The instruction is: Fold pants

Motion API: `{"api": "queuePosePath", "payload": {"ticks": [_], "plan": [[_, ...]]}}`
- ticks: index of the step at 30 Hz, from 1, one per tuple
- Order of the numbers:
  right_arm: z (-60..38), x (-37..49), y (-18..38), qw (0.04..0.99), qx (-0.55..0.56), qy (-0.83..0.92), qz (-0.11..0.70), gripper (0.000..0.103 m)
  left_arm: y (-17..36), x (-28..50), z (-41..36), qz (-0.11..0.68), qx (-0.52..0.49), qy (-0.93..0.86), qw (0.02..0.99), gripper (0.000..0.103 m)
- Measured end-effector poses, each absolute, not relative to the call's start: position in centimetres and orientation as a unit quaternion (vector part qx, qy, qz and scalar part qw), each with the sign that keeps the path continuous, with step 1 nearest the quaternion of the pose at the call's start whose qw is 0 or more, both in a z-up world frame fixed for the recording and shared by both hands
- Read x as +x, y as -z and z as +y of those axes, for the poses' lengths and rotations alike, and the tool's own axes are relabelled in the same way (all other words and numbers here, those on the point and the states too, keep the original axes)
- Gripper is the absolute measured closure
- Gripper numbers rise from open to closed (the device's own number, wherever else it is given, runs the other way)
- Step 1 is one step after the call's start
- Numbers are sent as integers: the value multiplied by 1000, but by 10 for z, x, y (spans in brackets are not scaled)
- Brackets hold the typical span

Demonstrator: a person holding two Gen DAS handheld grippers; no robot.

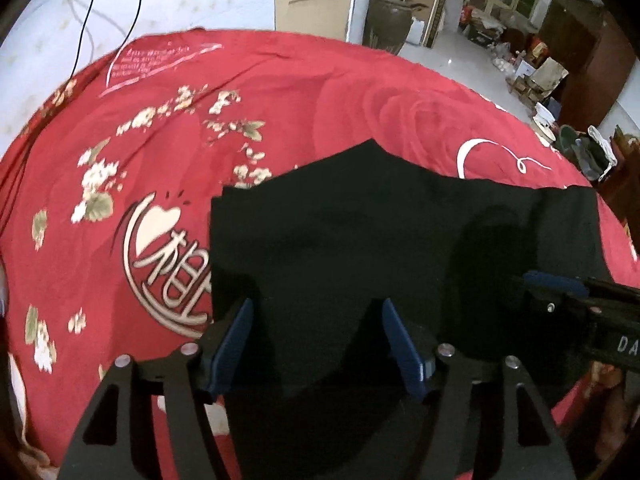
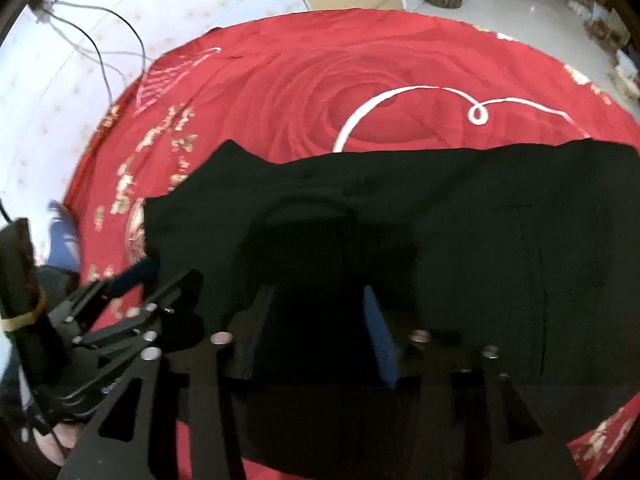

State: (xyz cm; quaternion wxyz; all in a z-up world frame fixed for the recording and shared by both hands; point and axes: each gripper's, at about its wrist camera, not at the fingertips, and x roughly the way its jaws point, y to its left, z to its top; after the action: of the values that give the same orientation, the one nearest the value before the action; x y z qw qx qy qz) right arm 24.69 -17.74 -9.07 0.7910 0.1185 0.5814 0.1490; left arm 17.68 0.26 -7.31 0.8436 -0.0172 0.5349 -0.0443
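Observation:
The black pants [image 1: 360, 232] lie folded on a red bedsheet [image 1: 160, 128]. In the left wrist view my left gripper [image 1: 316, 344] is open, its blue-padded fingers [image 1: 236, 344] spread above the near part of the pants. The right gripper [image 1: 560, 288] enters from the right edge over the cloth. In the right wrist view the pants [image 2: 480, 240] span the frame. My right gripper [image 2: 316, 332] is open over their near edge, holding nothing. The left gripper [image 2: 132, 280] shows at the left by the pants' left edge.
The red sheet [image 2: 300, 92] with white and gold prints covers the bed. Black and white cables [image 1: 88, 12] hang on the pale wall behind. A tiled floor with a brown jar [image 1: 388, 24], boxes and furniture lies at the far right.

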Motion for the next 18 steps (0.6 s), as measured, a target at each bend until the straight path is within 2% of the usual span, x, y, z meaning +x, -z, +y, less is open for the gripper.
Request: {"api": "queuePosePath", "payload": {"ticks": [4, 11, 18], "plan": [[-194, 247, 78, 778, 113, -143, 602, 55, 61, 155, 13, 528, -53, 49, 846, 34], [-280, 243, 38, 776, 175, -125, 593, 55, 58, 128, 21, 528, -66, 55, 845, 34], [-349, 253, 35, 773, 182, -96, 600, 55, 50, 126, 13, 522, -63, 70, 848, 34]]}}
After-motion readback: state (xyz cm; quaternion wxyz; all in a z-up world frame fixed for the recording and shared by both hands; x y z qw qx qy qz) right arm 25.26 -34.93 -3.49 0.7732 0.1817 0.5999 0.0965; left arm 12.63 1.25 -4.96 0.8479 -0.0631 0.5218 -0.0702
